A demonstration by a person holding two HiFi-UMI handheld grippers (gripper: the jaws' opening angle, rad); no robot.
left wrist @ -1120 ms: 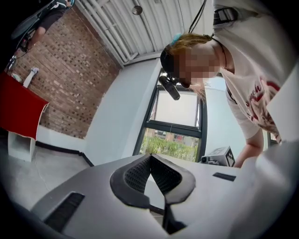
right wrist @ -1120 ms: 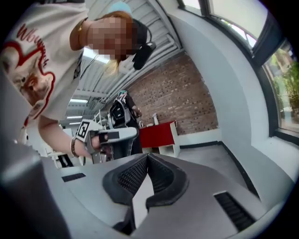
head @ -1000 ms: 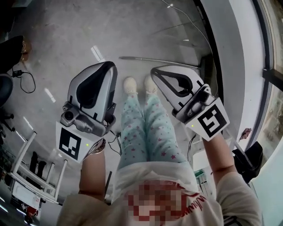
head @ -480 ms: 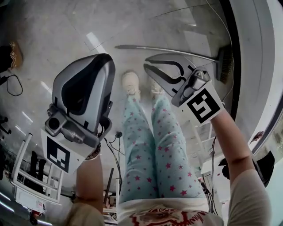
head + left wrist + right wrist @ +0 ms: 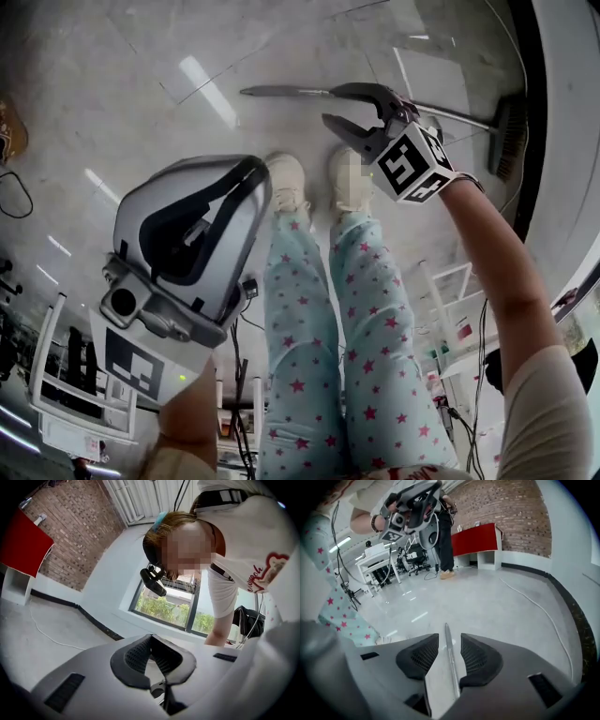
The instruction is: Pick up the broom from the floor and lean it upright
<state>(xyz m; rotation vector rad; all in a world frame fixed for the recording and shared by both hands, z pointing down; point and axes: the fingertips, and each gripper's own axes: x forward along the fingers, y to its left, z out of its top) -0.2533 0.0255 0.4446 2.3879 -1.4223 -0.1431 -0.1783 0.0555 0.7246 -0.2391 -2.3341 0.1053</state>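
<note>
The broom lies flat on the pale floor. Its thin grey handle (image 5: 281,92) runs left to right ahead of the person's shoes, and its dark brush head (image 5: 511,141) rests near the wall. My right gripper (image 5: 352,106) is down over the handle and open; its jaws have just been opening. In the right gripper view the handle (image 5: 451,667) runs lengthwise through the gap of the right gripper (image 5: 449,637), with space on both sides. My left gripper (image 5: 255,171) hangs nearer the camera at the left. The left gripper (image 5: 150,637) is shut on nothing, far from the broom.
The person's shoes (image 5: 286,183) stand just behind the handle. A wall with a dark baseboard (image 5: 534,84) runs along the right. White frames (image 5: 56,375) stand at the lower left. A cable (image 5: 534,604) trails over the floor, with a red cabinet (image 5: 478,541) at the far brick wall.
Both grippers have come down. The right one dropped from waist height onto the broom handle, tipped downward, and its jaws went from shut to open around the handle.
</note>
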